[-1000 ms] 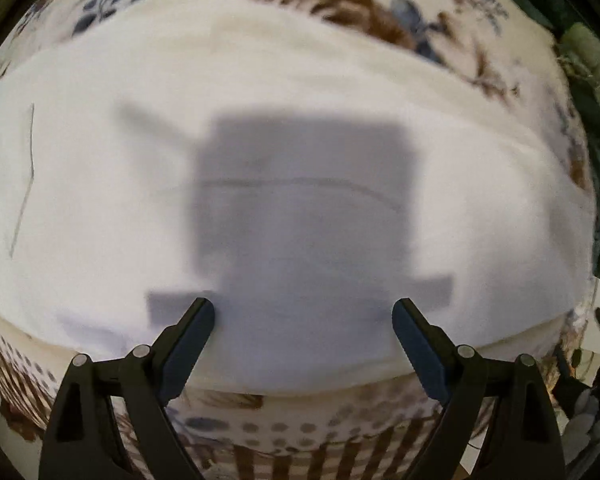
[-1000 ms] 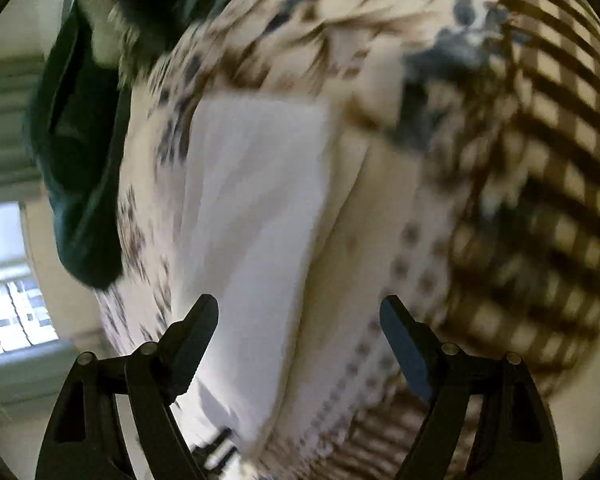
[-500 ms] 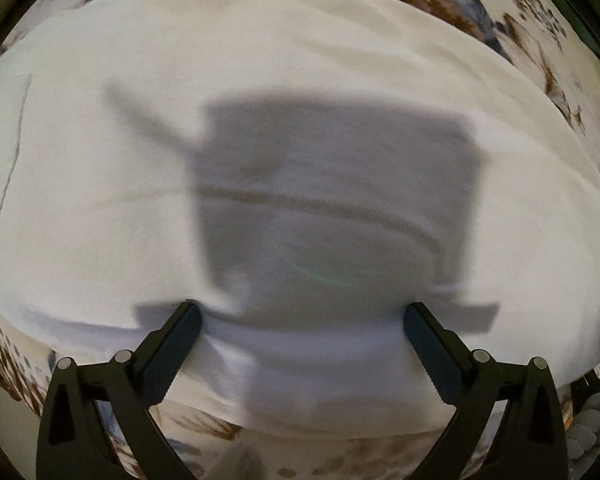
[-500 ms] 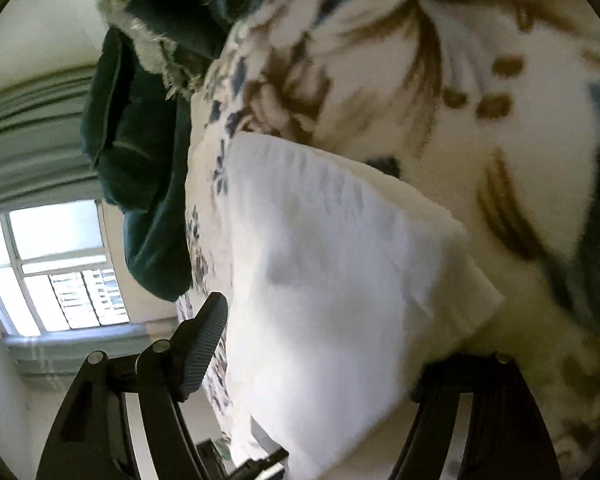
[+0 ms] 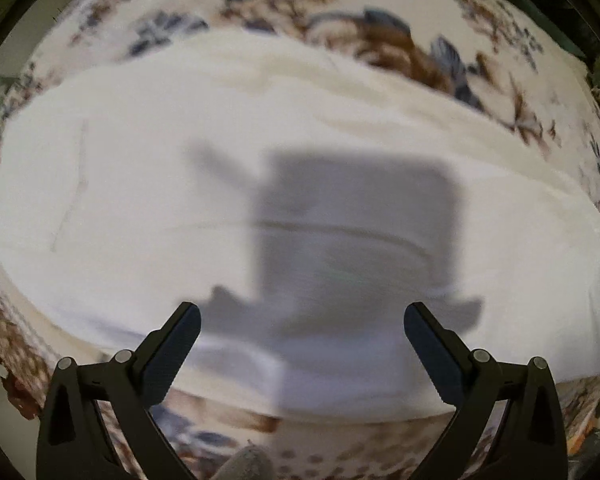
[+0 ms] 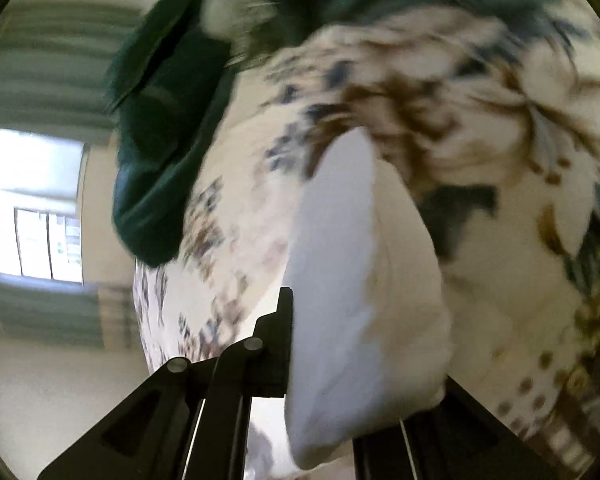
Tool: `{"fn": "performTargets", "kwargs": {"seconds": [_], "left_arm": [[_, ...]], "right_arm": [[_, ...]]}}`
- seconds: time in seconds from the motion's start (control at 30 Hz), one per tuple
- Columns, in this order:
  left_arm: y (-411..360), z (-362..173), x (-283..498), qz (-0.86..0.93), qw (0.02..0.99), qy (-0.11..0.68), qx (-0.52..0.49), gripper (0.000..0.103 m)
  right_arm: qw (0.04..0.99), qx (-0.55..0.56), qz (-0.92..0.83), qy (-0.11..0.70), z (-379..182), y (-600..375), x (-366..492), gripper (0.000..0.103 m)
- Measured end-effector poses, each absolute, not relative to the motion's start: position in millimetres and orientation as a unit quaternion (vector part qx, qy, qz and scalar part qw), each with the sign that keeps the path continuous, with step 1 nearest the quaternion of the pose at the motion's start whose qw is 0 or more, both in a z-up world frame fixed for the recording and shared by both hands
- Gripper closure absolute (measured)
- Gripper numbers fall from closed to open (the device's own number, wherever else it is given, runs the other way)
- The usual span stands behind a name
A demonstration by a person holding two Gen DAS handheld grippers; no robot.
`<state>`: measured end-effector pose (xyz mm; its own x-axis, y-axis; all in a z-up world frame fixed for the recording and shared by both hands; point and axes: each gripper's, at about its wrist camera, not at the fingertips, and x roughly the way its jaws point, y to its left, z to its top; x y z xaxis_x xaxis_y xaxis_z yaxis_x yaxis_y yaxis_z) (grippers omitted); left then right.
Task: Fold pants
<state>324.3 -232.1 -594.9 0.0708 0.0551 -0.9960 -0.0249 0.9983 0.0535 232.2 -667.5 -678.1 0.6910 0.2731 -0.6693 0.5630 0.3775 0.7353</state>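
The white pants (image 5: 148,208) lie folded and flat on a floral bedspread, filling the left wrist view. My left gripper (image 5: 302,330) is open and empty, held just above the pants' near edge, and its shadow falls on the cloth. In the right wrist view the thick folded end of the pants (image 6: 356,300) sits between the jaws. My right gripper (image 6: 364,364) is shut on it, with the left finger (image 6: 282,336) pressed against the cloth and the right finger mostly hidden under it.
The floral bedspread (image 5: 380,28) shows around the pants and also in the right wrist view (image 6: 480,128). A dark green garment (image 6: 160,128) is heaped at the far side of the bed. A window (image 6: 32,204) is at the left.
My right gripper closed on the folded end of the pants, which it had moved around. My left gripper dipped close to the cloth, then drew back a little, still open.
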Motion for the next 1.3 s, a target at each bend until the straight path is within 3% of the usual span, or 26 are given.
{"fn": "performTargets", "kwargs": {"seconds": [0.17, 0.33, 0.57, 0.7, 0.77, 0.83, 0.9, 1.07, 1.3], "left_arm": [[-193.3, -563.0, 318.5, 0.027, 0.747, 0.664, -0.023, 0.0], [-136.2, -555.3, 310.2, 0.055, 0.744, 0.66, -0.083, 0.0], [-55.9, -560.0, 296.6, 0.114, 0.728, 0.666, -0.118, 0.0], [-7.6, -557.3, 292.2, 0.138, 0.728, 0.661, -0.116, 0.0], [8.3, -554.8, 292.9, 0.148, 0.73, 0.657, -0.116, 0.0], [22.5, -548.2, 293.6, 0.156, 0.733, 0.65, -0.122, 0.0], [33.6, -539.5, 297.0, 0.165, 0.738, 0.641, -0.134, 0.0], [31.0, -519.0, 314.2, 0.144, 0.748, 0.625, -0.172, 0.0], [-29.7, -548.9, 352.9, 0.06, 0.72, 0.665, -0.191, 0.0]], "right_arm": [[0.76, 0.505, -0.055, 0.404, -626.3, -599.3, 266.3, 0.096], [0.763, 0.476, 0.02, 0.437, -614.3, -501.4, 301.8, 0.096], [0.731, 0.442, 0.102, 0.509, -664.3, -345.6, 343.3, 0.096], [0.719, 0.361, 0.133, 0.579, -696.4, -255.6, 356.6, 0.094], [0.714, 0.282, 0.119, 0.629, -710.5, -218.4, 362.2, 0.089], [0.702, 0.257, 0.129, 0.652, -711.6, -204.4, 365.6, 0.067], [0.702, 0.236, 0.149, 0.656, -697.1, -194.8, 362.5, 0.006], [0.756, 0.152, 0.087, 0.631, -652.9, -219.3, 358.6, 0.003], [0.723, 0.131, -0.002, 0.679, -672.7, -274.6, 347.5, 0.002]]}}
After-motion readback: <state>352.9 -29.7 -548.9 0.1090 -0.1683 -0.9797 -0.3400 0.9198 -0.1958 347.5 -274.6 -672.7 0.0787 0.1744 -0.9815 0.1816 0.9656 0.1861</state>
